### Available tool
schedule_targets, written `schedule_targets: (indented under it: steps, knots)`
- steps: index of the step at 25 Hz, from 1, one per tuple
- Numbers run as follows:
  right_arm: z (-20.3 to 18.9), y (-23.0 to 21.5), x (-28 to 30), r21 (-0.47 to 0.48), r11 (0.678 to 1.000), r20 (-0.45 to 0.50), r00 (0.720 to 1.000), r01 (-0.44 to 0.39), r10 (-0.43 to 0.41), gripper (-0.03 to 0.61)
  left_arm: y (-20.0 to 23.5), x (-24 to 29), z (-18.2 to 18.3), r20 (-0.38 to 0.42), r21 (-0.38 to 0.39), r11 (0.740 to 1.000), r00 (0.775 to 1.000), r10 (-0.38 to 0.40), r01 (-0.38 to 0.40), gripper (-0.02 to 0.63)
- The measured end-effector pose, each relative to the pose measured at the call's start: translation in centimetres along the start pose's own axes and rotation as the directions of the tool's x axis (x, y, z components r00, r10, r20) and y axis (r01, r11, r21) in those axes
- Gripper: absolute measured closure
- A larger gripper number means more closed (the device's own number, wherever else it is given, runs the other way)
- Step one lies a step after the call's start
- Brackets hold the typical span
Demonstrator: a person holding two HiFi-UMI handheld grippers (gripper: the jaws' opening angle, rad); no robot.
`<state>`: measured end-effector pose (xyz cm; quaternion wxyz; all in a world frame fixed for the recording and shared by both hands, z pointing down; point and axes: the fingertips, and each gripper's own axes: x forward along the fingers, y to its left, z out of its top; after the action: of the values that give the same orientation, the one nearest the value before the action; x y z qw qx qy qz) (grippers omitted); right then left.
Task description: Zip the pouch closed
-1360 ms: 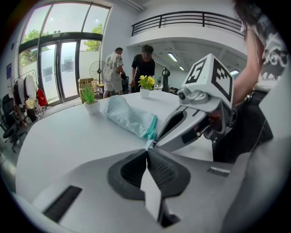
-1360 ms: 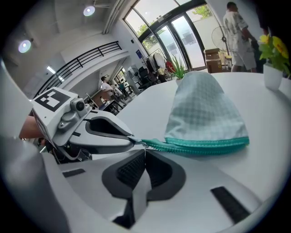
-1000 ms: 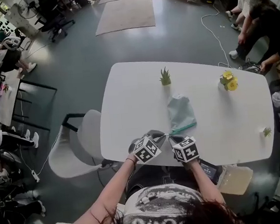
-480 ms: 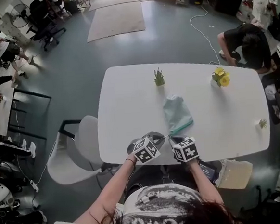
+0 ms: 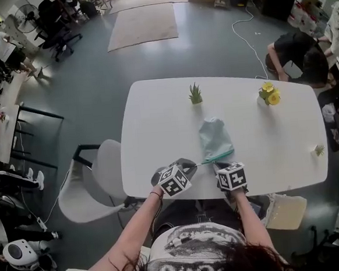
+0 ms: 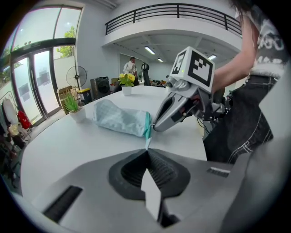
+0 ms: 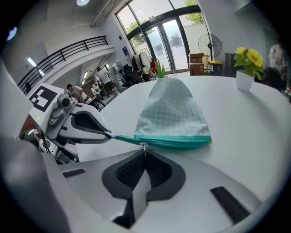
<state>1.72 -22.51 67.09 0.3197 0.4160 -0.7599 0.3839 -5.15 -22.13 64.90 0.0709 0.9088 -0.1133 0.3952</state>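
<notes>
Pinching the teal tail (image 6: 147, 140) of the zipper in your left gripper (image 6: 147, 149), you had your right gripper (image 7: 144, 149) clamped on the small metal pull (image 7: 143, 145), close to that same end. The pale green pouch (image 5: 214, 137) lay flat on the white worktop (image 5: 157, 121), zipper edge toward you.

The pouch (image 5: 215, 139) is matt pale-green cloth with a fine checked weave. Its teal zip (image 7: 173, 142) looks like toothed plastic. The table (image 5: 157, 133) is smooth white with a faint sheen. The left gripper (image 6: 146, 151) and right gripper (image 7: 144, 149) are matt grey plastic with ribbed black pads (image 7: 129, 169).
</notes>
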Motion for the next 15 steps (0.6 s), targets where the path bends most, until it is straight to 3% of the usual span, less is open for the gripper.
schedule_targets:
  steps: [9,15]
  knots:
    - [-0.4,-4.4,-0.6,0.062,0.996,-0.011,0.998,0.064,-0.063,0.583,2.1,-1.0,-2.0,-0.036,-0.022,0.998,0.998,0.052,-0.052,0.603]
    - [-0.2,-6.0,-1.4,-0.012,0.995,-0.034,0.994,0.100,-0.100,0.580,2.9,-1.6,-3.2,-0.042,-0.051,0.997,0.997,0.063,-0.066,0.603]
